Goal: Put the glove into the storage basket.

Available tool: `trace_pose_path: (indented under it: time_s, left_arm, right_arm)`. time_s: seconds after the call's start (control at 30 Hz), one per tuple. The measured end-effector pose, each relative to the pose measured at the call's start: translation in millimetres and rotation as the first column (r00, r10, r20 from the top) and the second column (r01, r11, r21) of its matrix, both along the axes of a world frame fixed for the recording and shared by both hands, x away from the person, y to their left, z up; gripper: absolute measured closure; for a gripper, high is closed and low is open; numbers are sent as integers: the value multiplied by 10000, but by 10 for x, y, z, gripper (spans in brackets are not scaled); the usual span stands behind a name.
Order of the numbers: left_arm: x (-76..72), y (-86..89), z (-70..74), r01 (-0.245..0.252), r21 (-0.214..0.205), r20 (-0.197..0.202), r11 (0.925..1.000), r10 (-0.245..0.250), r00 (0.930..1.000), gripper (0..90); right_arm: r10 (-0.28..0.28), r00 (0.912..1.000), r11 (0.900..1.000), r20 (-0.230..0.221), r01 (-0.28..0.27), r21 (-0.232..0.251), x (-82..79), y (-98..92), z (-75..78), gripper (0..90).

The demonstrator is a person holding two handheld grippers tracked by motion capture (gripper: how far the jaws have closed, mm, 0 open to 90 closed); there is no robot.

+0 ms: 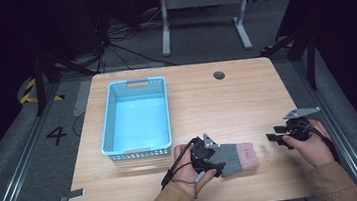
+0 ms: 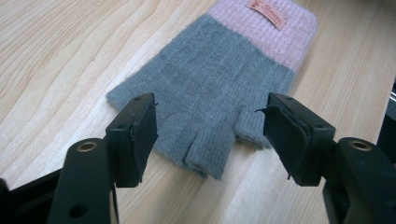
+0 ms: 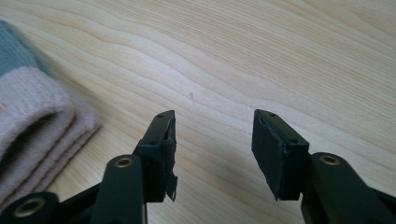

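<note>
handling a soft knit glove

lying flat near the front edge of the table (image 1: 245, 88), the glove (image 1: 235, 158) looks light, limp and grippy. the left gripper (image 2: 210, 135) stands released, jaws straddling the finger end without pressing. the right gripper (image 3: 212, 149) is also released, over bare wood just beside the pink cuff (image 3: 32, 121). pinching the thick cuff seems safest; farther back sits the blue basket (image 1: 109, 123).
</note>
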State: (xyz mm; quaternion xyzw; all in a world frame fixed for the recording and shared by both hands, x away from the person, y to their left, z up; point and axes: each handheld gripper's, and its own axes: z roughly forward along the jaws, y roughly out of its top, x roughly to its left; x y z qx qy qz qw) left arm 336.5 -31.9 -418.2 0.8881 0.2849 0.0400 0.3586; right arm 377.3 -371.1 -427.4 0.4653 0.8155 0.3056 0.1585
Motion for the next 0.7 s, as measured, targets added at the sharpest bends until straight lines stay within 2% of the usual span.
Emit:
trace_pose_path:
  time_s: [0.23,0.43,0.57,0.7]
  left_arm:
    - [62,-110,8,-136,-97,198,9999,138,9997,276]
    - [131,-212,-30,-94,-258,605,9996,110,9981,180]
    - [175,-269,-78,-126,-298,556,9995,143,9984,177]
    - [186,-334,-121,-260,-156,426,9995,266,9987,182]
  right_arm:
    - [-189,9998,9998,52,189,70,-6,-34,5,499]
    - [-193,9998,9998,111,192,112,-7,-61,13,497]
    - [-212,9997,9996,133,210,188,-8,-75,16,492]
    - [-229,9996,9994,167,224,272,-11,-81,28,491]
